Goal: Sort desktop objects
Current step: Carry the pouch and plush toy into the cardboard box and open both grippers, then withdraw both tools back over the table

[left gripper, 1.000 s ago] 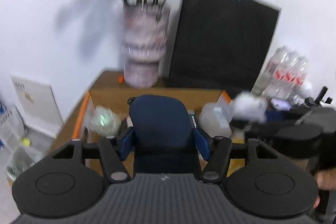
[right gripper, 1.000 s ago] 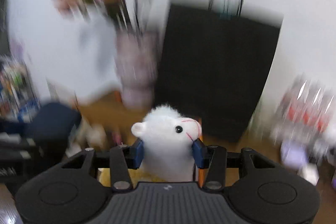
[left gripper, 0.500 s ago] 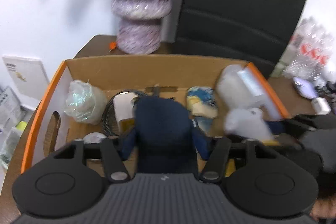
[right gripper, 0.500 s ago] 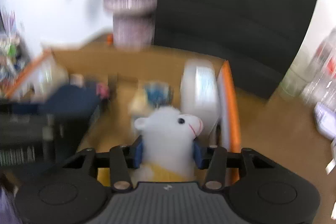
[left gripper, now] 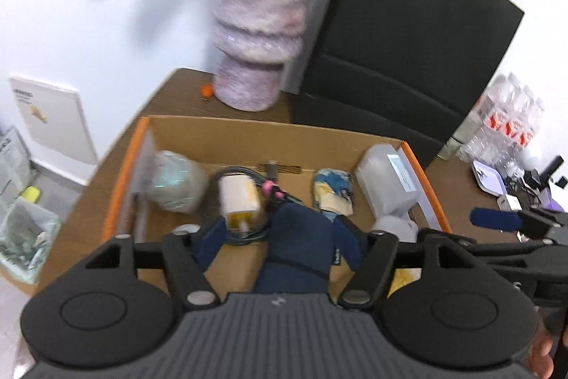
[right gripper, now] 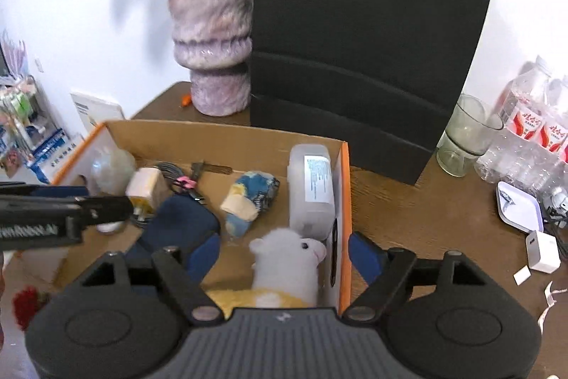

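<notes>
Two grippers: both over the cardboard box [right gripper: 227,137], jaws opening.
Left gripper [left gripper: 280,242]: fingers [left gripper: 209,242] spread; navy pouch [left gripper: 300,247] between them, left pad clear of it, right pad's contact unclear.
Right gripper [right gripper: 284,254]: fingers [right gripper: 365,256] wide, off the white plush toy [right gripper: 287,254] in the box's right corner.
Box contents: charger [left gripper: 239,198], plastic bottle [right gripper: 312,190].
Counter [right gripper: 408,201]: vase [right gripper: 213,38], black bag [right gripper: 365,41] behind.

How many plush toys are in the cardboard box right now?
1: the white plush toy sits in the box's near right corner, between the right gripper's opening jaws, untouched. Others may be hidden under the clutter.
</notes>
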`<action>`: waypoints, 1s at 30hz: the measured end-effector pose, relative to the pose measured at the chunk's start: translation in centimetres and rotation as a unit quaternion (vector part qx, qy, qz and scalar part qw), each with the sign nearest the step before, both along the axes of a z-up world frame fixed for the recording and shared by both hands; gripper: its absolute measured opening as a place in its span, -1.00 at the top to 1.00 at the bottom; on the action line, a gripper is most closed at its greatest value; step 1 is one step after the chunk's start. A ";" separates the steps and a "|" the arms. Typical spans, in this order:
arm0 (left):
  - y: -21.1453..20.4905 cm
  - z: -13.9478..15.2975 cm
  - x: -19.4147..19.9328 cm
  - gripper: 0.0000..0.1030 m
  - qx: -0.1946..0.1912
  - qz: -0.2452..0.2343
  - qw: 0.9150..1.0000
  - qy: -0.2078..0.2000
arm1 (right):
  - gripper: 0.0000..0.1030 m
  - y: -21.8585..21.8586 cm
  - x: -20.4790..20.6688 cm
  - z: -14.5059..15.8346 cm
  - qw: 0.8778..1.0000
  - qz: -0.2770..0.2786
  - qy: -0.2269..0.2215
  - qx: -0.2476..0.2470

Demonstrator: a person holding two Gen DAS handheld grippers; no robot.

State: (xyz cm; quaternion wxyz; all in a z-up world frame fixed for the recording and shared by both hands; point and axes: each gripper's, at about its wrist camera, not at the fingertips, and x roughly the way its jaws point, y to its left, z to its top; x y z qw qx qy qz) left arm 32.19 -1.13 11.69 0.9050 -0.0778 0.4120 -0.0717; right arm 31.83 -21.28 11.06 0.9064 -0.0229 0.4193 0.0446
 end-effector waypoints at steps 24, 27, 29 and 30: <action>2.0 -7.2 -27.1 -1.00 0.049 0.041 0.988 -0.137 | -0.71 2.1 -25.7 -7.1 0.986 -0.027 -0.155 0.050; 1.8 -8.4 -29.3 -1.00 0.048 0.023 0.986 -0.157 | -0.71 2.1 -27.2 -8.8 0.990 -0.017 -0.129 0.051; 1.6 -9.0 -29.9 -1.00 0.052 0.011 0.985 -0.164 | -0.72 2.2 -28.0 -9.4 0.991 -0.007 -0.118 0.056; 1.4 -9.2 -30.0 -1.00 0.051 0.007 0.986 -0.160 | -0.75 2.4 -28.4 -9.5 0.991 0.002 -0.118 0.059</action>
